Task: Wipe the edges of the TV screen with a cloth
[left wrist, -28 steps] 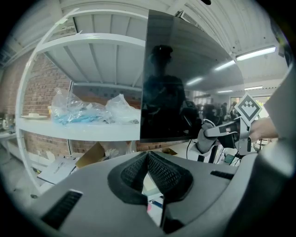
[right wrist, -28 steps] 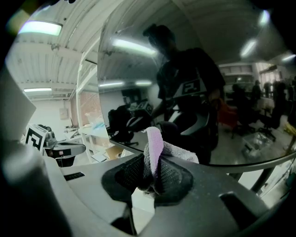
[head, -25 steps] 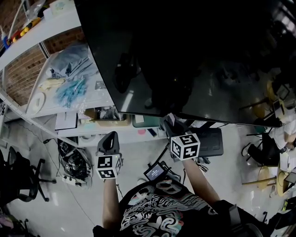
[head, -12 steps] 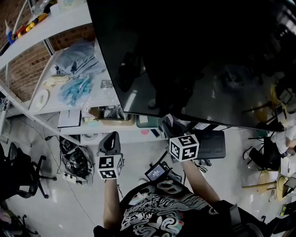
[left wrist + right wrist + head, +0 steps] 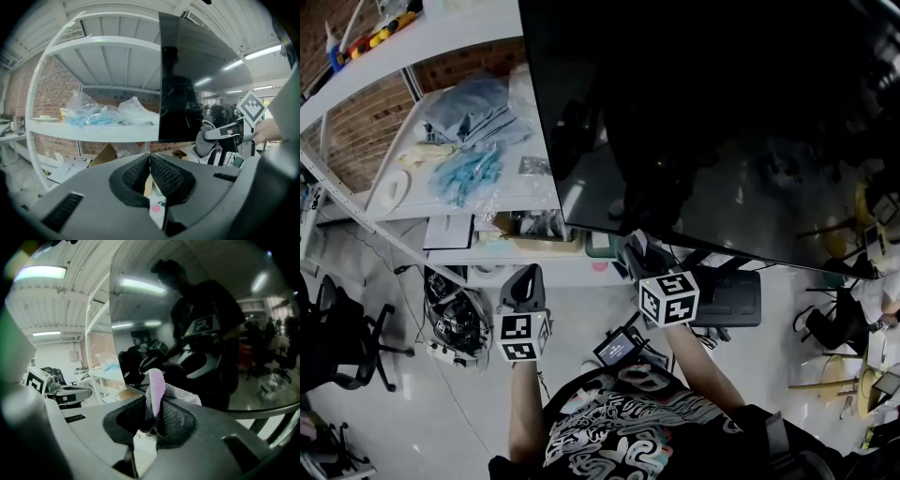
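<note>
my right gripper is up under the bottom edge of the tv screen, near its lower left corner. the head view is too dark there to make out the cloth. the right gripper view does show it: my jaws are clenched on a folded cloth, pale with a pinkish edge. it sticks up past the pads, right in front of the glass. i cannot tell whether cloth and screen are touching.

my left gripper hangs lower and to the left, well apart from the tv. only the left gripper view shows its jaws: pressed together with nothing between them. that view also catches my right gripper from the side, with the grey cloth bunched at its tip just below the screen's corner.

a white shelf left of the tv carries plastic bags with blue contents.
</note>
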